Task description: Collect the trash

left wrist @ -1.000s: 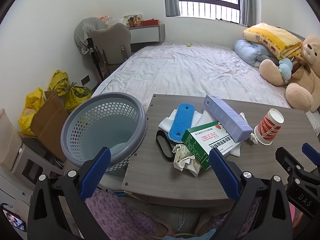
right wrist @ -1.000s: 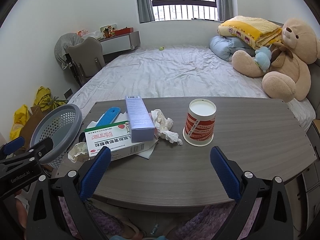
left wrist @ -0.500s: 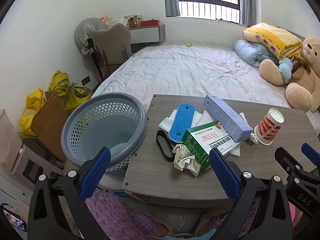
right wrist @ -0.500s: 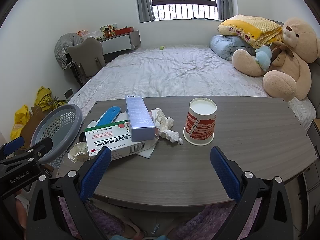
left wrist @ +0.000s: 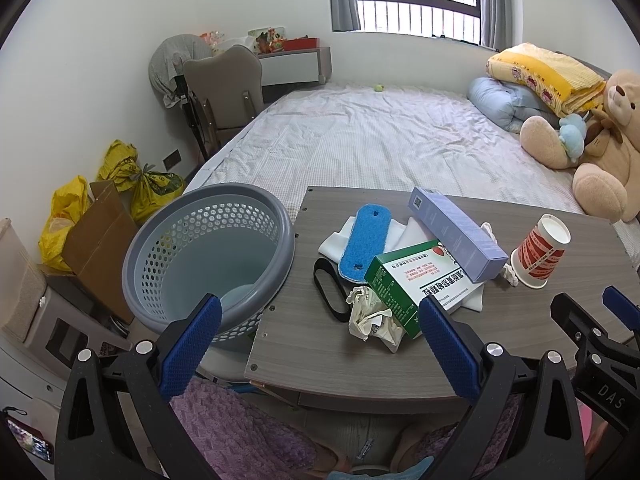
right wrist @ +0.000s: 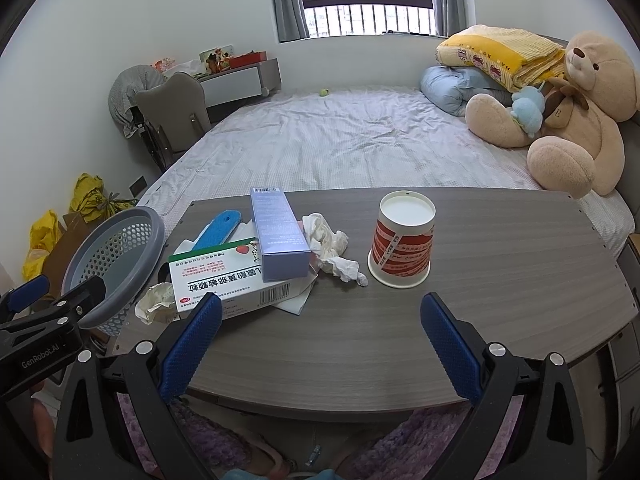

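While both grippers' fingers are being held wide and empty, the white sheet (left wrist: 408, 236) at twelve o'clock on the table (left wrist: 360, 360) is being mostly hidden by the green box (left wrist: 404, 280) and blue pad (left wrist: 366, 244).

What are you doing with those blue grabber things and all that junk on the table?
Someone is tidying up. The left gripper and the right gripper are both open and hold nothing. The trash sits on the table: a green box, a purple box, crumpled tissues and an upside-down paper cup. The grey basket beside the table looks empty.
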